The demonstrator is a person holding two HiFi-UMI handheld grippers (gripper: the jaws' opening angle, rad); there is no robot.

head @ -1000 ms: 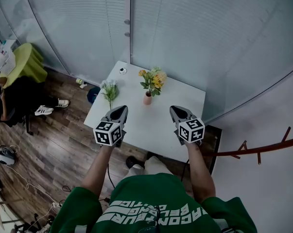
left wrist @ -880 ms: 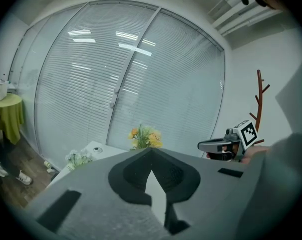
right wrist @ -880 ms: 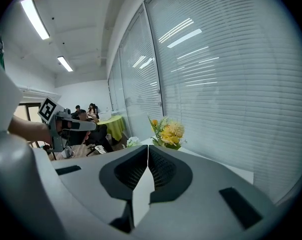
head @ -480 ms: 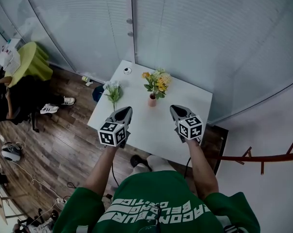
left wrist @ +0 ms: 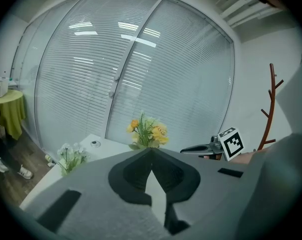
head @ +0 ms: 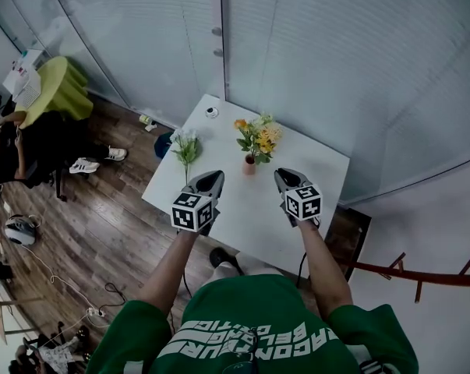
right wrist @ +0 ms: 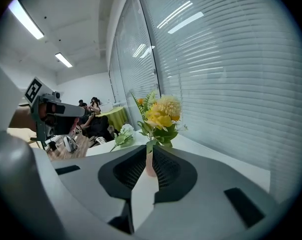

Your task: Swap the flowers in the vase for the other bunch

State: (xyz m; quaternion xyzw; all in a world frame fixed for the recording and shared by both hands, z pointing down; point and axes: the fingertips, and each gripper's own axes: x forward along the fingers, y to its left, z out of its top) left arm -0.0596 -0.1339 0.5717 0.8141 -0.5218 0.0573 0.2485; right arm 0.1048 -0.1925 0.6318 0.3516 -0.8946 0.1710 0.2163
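Room, left edge: a green-draped table (head: pixel 59 92) stands on the wood floor (head: pixel 102 224), well apart from the work and with no part in it.
Tabletop (head: pixel 320 162): white and set against the blinds. It carries both bunches and, at its far corner, a small round object (head: pixel 211 112) that I cannot identify.
White bunch (head: pixel 186 143): lies near the tabletop's left edge, out of the vase and apart from it. It is the replacement, parked on the left hand's side for an easy pickup.
Left hand-held gripper (head: pixel 212 175): its jaws are together and hold nothing, as its own view shows. It hangs over the near left of the tabletop, short of the white bunch, nose tilted slightly down. By my reading this is an approach pose, and the jaws must part before any grasp.
Vase (head: pixel 249 165): small, pinkish and upright near the tabletop's middle, between the 2 hand-held grippers.
Yellow bunch (head: pixel 258 133): sits in the vase, stems down and heads up, so the swap has not begun. It likely has to come out first.
Right hand-held gripper (head: pixel 282 174): its jaws are closed and empty. It is near the vase but not touching, and in its own view the vase lines up with the slit between the jaws. It seems placed to steady the vase or pull the stems.
Risk: the light vase may tip if the stems drag on the way out.
Right edge: a reddish coat stand (head: pixel 422 275) stands off the tabletop and is not involved.
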